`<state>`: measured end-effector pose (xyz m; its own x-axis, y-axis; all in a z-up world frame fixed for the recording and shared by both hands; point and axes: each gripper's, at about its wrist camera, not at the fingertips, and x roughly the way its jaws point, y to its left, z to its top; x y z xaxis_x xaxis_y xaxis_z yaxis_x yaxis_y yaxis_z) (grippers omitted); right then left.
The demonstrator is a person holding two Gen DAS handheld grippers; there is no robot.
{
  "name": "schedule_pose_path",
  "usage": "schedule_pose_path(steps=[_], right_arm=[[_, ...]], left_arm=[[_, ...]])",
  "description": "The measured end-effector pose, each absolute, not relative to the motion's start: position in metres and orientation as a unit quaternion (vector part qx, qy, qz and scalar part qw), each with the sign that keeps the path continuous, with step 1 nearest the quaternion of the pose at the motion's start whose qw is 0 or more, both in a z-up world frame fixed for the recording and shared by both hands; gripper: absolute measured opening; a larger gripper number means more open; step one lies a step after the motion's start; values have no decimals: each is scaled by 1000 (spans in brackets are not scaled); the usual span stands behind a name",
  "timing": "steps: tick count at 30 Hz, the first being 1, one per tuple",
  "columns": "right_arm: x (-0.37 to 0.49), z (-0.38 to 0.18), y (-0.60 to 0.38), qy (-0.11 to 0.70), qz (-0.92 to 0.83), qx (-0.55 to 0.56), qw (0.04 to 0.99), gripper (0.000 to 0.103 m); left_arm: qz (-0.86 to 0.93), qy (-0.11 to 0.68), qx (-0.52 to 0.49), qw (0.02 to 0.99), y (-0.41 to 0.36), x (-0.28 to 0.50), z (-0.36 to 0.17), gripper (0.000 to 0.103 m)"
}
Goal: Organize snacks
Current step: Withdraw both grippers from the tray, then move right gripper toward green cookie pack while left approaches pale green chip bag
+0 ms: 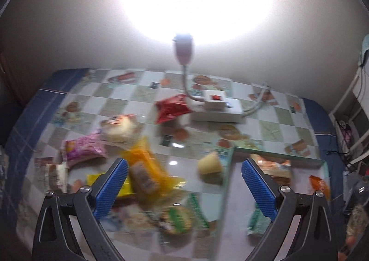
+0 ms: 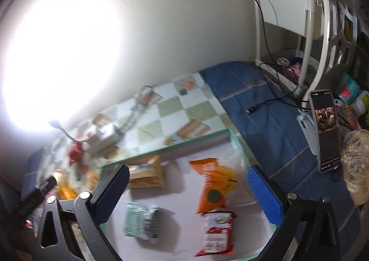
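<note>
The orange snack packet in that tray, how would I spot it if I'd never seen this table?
Start at the shallow green-rimmed tray with the pale floor, at the table's near right corner. Four packets lie in it; the orange packet is towards its right side, just beyond a red-and-white packet. It alone is bright orange, with yellow pieces pictured on it.

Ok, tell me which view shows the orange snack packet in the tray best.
The right wrist view: the orange snack packet lies whole and fairly sharp on the tray floor. The left wrist view catches only a blurred sliver of it at the tray's right edge.
</note>
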<state>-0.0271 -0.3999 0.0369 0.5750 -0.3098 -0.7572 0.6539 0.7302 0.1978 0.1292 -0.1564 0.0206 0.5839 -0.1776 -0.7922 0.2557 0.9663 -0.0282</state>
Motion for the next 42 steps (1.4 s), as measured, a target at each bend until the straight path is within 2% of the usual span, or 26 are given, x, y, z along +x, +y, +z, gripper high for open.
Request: schedule_pose_path(steps=[6, 14, 24, 27, 34, 42], right_arm=[[-23, 55, -372, 356, -257, 234, 867, 103], [3, 66, -315, 332, -182, 219, 899, 103], [39, 48, -245, 384, -119, 181, 897, 103], [49, 39, -234, 403, -114, 171, 892, 103], [70, 17, -198, 439, -67, 150, 883, 103], [86, -20, -179, 488, -43, 133, 862, 103]], left_arm=[[-50, 418, 51, 906, -88, 130, 35, 99], [19, 403, 7, 915, -1, 125, 50, 100], [102, 405, -42, 908, 97, 130, 43, 101], [123, 416, -83, 897, 128, 132, 38, 101], [133, 440, -127, 879, 157, 140, 24, 101], [98, 485, -123, 860, 147, 155, -6, 101]])
